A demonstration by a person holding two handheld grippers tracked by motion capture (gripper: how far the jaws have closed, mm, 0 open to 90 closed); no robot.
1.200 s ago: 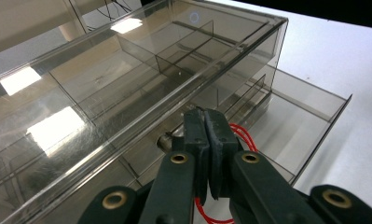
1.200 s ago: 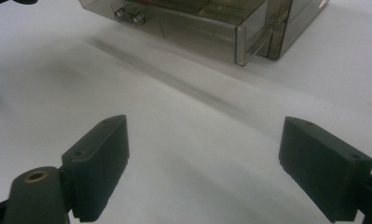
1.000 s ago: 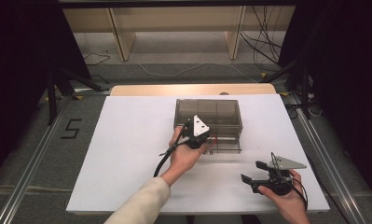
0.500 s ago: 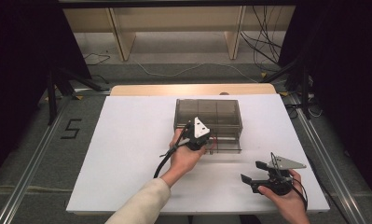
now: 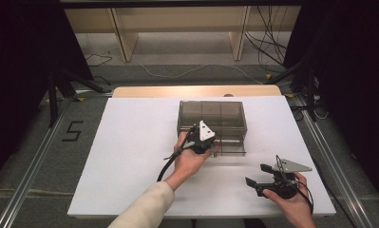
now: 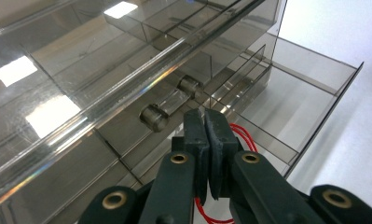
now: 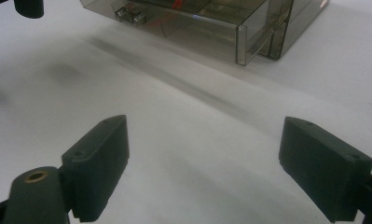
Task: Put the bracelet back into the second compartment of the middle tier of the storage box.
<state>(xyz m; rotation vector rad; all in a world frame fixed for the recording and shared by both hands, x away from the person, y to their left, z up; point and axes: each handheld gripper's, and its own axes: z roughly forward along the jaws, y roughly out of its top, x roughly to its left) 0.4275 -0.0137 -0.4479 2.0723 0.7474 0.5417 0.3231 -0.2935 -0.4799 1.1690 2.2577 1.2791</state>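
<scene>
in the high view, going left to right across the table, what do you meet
Bare white table top → left claw, at the front of the smoky clear drawer box → right claw, jaws apart, over the table's near right part.

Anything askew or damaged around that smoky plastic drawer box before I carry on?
Nothing looks damaged or spilled. The smoky transparent plastic drawer box sits square on the white table, its lower drawer pulled partly out. The left gripper is shut at the drawer front, with a thin red wire beside its jaws. The right gripper waits open.
</scene>
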